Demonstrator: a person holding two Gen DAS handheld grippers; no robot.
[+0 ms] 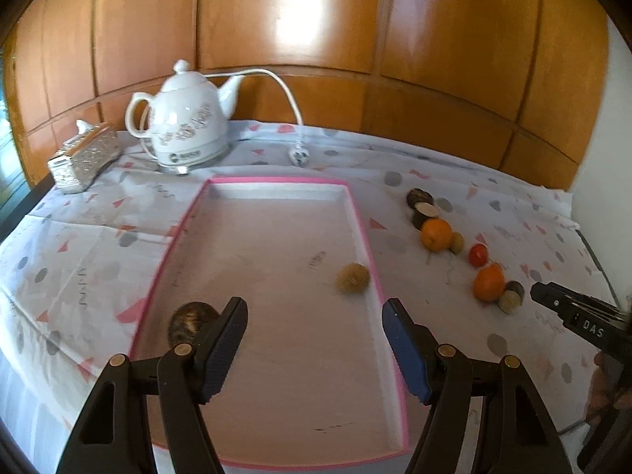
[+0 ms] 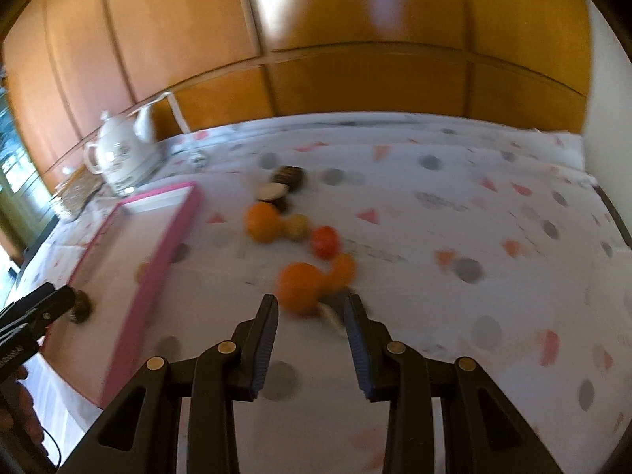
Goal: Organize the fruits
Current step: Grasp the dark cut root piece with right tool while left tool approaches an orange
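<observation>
A loose row of fruit lies on the patterned white tablecloth [image 1: 454, 166] just to the right of the shallow pink-rimmed rectangular tray [image 1: 365, 233]: two round oranges [image 1: 435, 234] [image 1: 489, 283], a small red tomato-like fruit [image 1: 478, 254], some pale tan round fruits [image 1: 508, 301] and two dark brown halved fruits [image 1: 420, 197] at the row's far end. Inside the tray sit a fuzzy tan round fruit [image 1: 352, 277] by its right wall and a dark brown ribbed fruit [image 1: 189, 318] by its left wall. The left gripper [image 1: 314, 339] hangs above the tray's near half, jaws spread with nothing between them. The right gripper [image 2: 310, 331] is right of the tray over the nearest orange [image 2: 300, 290], its jaws narrowly parted around nothing; that view is blurred. Behind the tray stand a white ceramic electric kettle [image 1: 185, 118] and a glittery silver box [image 1: 85, 156], before a wooden panelled wall [image 1: 316, 19].
</observation>
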